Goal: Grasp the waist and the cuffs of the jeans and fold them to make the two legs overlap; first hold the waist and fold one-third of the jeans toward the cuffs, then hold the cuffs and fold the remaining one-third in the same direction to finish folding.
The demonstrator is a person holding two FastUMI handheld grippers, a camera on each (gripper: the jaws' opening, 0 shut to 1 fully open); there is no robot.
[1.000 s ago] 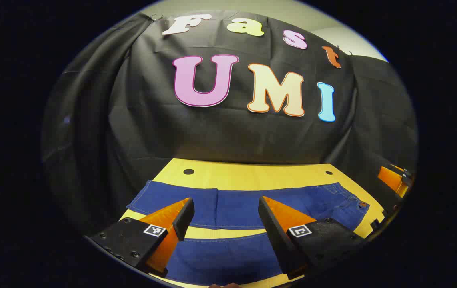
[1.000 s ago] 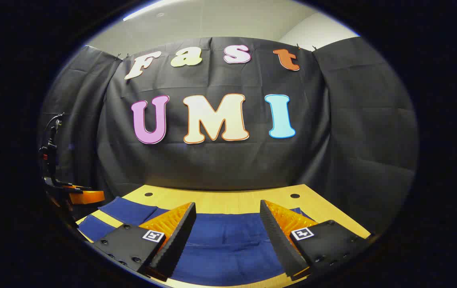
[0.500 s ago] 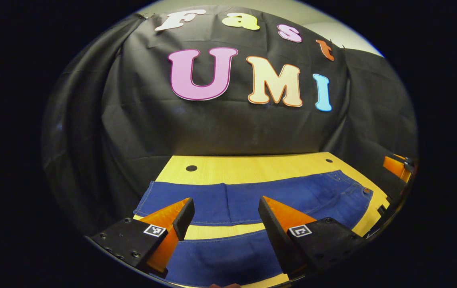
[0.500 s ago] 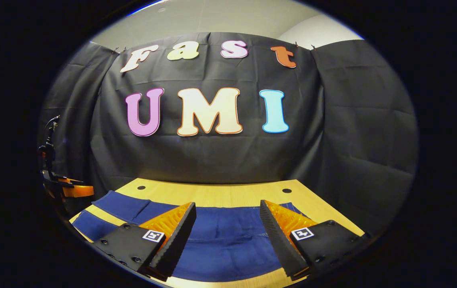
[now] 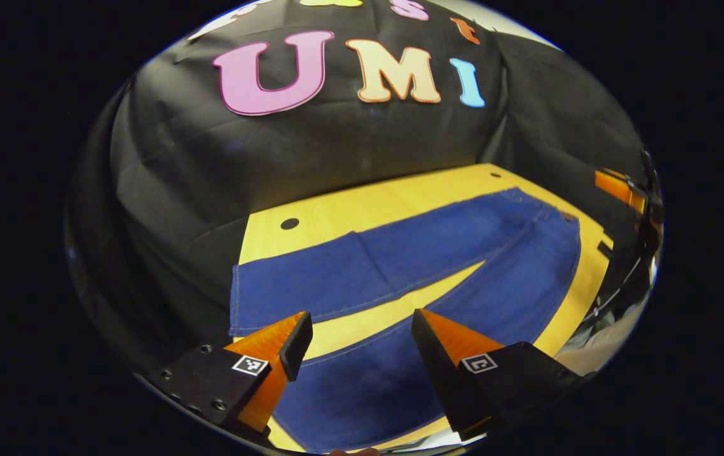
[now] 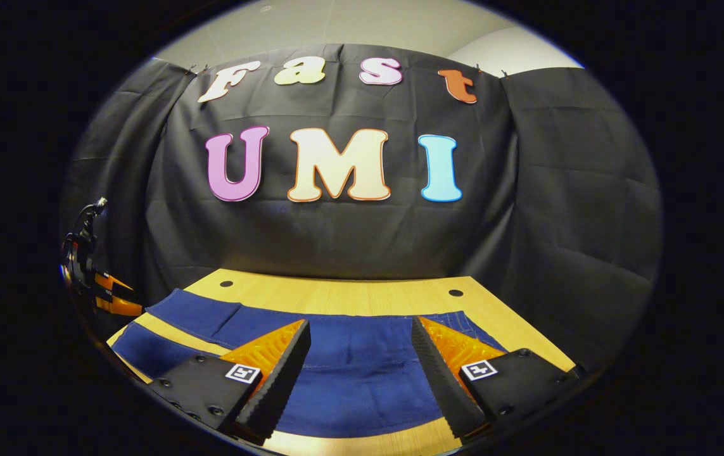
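Yellow wooden surface (image 5: 362,202) carries jeans (image 5: 400,253) spread flat, legs splayed apart, waist toward the right side. Nothing folded yet; every fold remains. Left gripper (image 5: 355,335) hovers released over cuffs end, right gripper (image 6: 358,345) released above waist, neither touching denim.

a yellow wooden table (image 5: 362,209) with two small dark round holes (image 5: 289,223) near its far edge stands against a wall of wrinkled black cloth (image 6: 558,209). above the cloth, a pale wall and ceiling (image 6: 349,28) show.
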